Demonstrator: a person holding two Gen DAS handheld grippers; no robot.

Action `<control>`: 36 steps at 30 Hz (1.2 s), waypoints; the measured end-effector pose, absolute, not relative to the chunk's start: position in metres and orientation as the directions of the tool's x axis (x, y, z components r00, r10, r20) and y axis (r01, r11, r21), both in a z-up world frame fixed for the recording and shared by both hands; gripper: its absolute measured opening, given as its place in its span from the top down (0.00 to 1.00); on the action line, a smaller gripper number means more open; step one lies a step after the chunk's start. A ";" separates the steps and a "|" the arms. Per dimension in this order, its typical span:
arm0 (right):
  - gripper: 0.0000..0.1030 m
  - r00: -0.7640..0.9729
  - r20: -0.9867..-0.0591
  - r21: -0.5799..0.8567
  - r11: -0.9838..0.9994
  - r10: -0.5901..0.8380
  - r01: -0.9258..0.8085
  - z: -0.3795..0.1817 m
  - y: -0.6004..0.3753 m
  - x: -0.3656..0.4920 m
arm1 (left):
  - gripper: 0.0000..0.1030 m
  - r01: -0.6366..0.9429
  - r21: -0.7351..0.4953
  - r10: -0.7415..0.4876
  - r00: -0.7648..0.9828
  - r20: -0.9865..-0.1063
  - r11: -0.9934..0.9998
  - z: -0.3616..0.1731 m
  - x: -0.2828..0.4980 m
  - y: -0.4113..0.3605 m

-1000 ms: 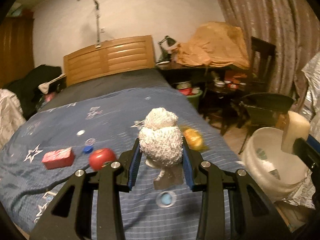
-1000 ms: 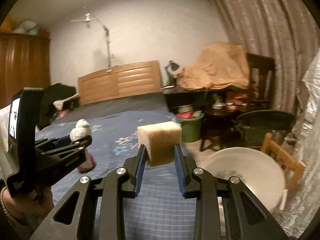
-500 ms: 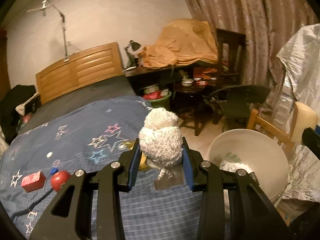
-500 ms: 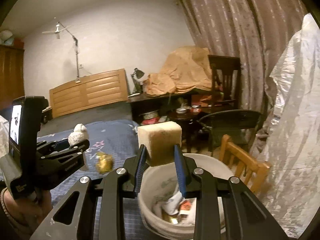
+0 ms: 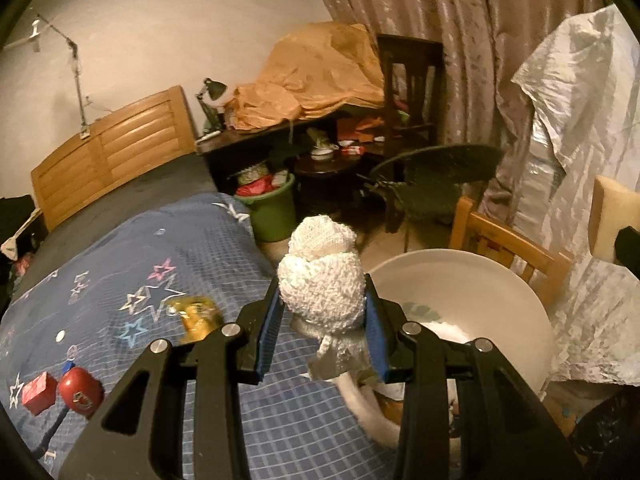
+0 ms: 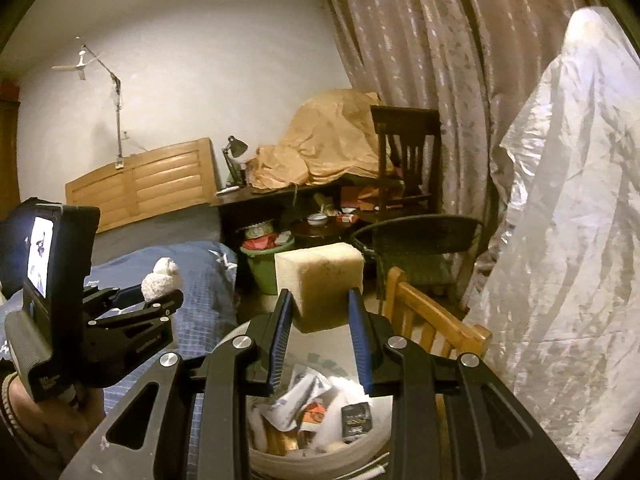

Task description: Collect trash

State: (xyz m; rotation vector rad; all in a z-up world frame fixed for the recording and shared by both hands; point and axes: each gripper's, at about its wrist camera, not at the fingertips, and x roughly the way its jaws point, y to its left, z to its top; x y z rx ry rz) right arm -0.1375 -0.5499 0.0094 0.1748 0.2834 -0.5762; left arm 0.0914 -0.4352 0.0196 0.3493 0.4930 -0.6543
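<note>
We hold the soft white knitted ball [image 5: 322,292] in the left gripper [image 5: 323,316], jaws clamping its middle; the right gripper [image 6: 320,316] pinches the light, compressible beige foam sponge block [image 6: 320,280] over the white plastic trash bucket [image 5: 500,292].

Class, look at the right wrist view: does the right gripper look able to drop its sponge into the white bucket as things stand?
Probably yes. The right gripper holds the sponge above the white bucket, whose open top looks unobstructed.
</note>
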 end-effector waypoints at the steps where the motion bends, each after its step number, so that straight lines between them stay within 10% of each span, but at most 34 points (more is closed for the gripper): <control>1: 0.71 0.799 -0.318 0.084 0.824 -0.510 0.560 0.008 -0.553 -0.137 | 0.65 0.662 0.158 -0.494 0.677 -0.545 0.733 0.017 0.091 -0.440; 16: 0.67 0.756 -0.453 0.079 0.824 -0.472 0.561 -0.029 -0.598 -0.085 | 0.62 0.755 0.150 -0.522 0.567 -0.637 0.638 -0.013 0.108 -0.487; 19: 0.51 0.741 -0.479 0.063 0.824 -0.470 0.563 -0.038 -0.608 -0.072 | 0.55 0.761 0.142 -0.506 0.546 -0.668 0.633 -0.020 0.116 -0.495; 22: 0.43 0.741 -0.480 0.076 0.819 -0.470 0.569 -0.044 -0.612 -0.072 | 0.27 0.772 0.141 -0.508 0.532 -0.677 0.620 -0.024 0.118 -0.497; 36: 0.43 0.708 -0.512 0.105 0.783 -0.486 0.613 -0.054 -0.604 -0.085 | 0.27 0.774 0.150 -0.510 0.536 -0.673 0.615 -0.025 0.114 -0.495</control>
